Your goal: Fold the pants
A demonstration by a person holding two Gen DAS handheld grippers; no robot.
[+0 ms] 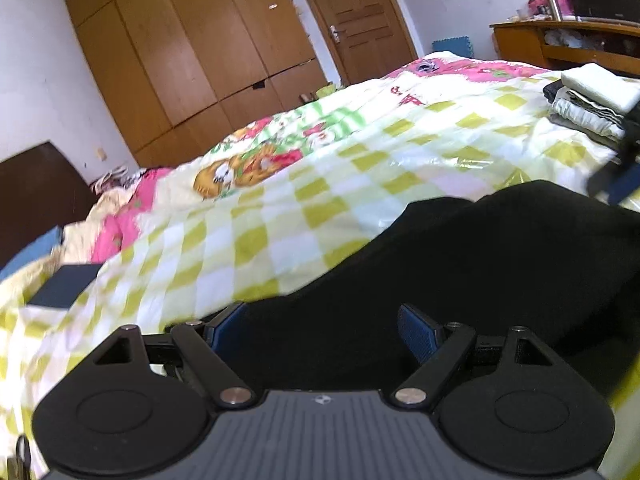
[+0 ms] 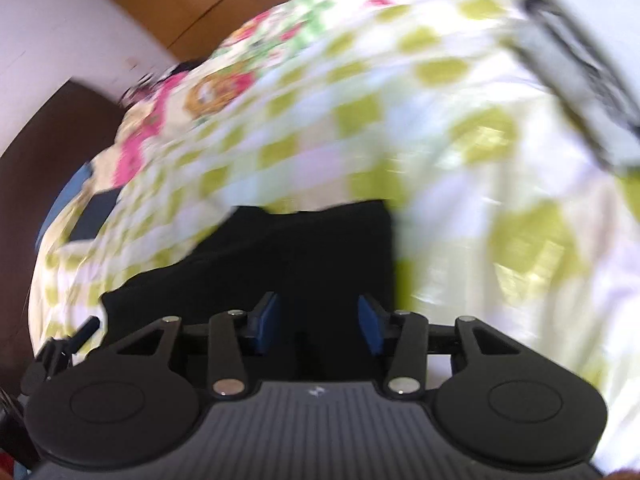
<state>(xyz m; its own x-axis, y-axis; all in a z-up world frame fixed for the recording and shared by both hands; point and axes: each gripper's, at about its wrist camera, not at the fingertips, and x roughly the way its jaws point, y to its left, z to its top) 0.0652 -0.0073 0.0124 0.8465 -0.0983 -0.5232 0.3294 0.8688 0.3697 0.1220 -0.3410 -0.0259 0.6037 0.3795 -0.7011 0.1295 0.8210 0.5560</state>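
Black pants point(image 1: 460, 264) lie on a bed with a yellow-green checked quilt point(image 1: 280, 216), filling the lower right of the left wrist view. My left gripper point(image 1: 322, 328) hangs over their near edge, its blue pads point(image 1: 416, 332) wide apart and open, pressing on nothing. In the blurred right wrist view the pants point(image 2: 304, 256) appear as a dark folded slab with a straight right edge. My right gripper point(image 2: 318, 320) hovers over it with a clear gap between its blue pads point(image 2: 370, 322); only cloth lying beneath shows in that gap.
A stack of folded clothes point(image 1: 588, 100) sits on the bed at the far right, seen blurred in the right wrist view point(image 2: 580, 76). A dark blue flat object point(image 1: 66, 286) lies near the bed's left edge. Wooden wardrobe point(image 1: 180, 60), door point(image 1: 360, 20) and a headboard shelf point(image 1: 560, 40) stand beyond.
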